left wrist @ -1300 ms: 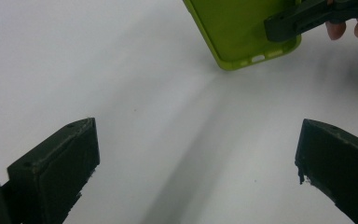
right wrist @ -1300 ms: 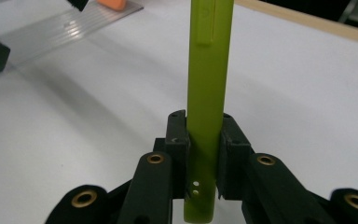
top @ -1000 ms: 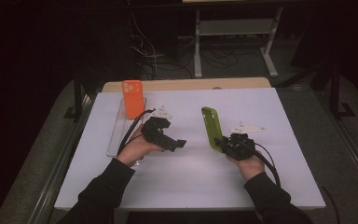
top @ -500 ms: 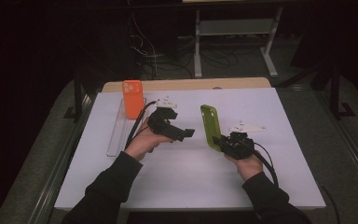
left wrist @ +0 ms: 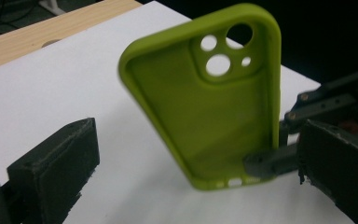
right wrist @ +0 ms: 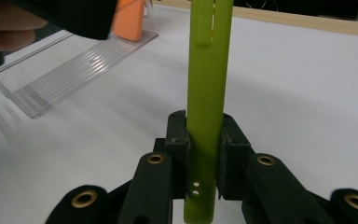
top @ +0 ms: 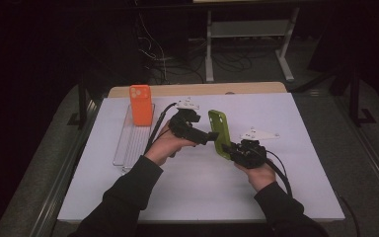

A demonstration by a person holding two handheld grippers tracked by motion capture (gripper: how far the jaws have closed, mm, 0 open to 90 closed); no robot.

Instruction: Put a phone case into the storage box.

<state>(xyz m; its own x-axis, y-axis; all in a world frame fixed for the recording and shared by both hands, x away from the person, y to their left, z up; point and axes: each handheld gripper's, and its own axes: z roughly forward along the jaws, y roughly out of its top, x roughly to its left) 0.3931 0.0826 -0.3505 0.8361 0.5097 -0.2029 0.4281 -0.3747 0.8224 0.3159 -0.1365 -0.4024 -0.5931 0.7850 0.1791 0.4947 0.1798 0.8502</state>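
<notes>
A green phone case [top: 220,134] stands upright above the white table, its open inside and camera holes facing my left gripper. My right gripper [top: 231,148] is shut on its lower end; in the right gripper view the pads [right wrist: 179,135] press both faces of the edge-on green case [right wrist: 207,84]. My left gripper [top: 205,137] is open just left of the case. In the left gripper view the green case [left wrist: 214,102] stands ahead between the two wide-apart jaws, untouched. An orange phone case [top: 140,104] stands upright at the far end of a clear tray [top: 128,145].
The white table sheet [top: 187,192] has free room in front and to the right. A wooden strip [top: 202,90] runs along its far edge. In the right gripper view the clear tray [right wrist: 70,70] and the orange case [right wrist: 129,21] lie at the left.
My left gripper has moved right and slightly up, away from the tray and close to the green case. The right gripper and the green case have stayed in place.
</notes>
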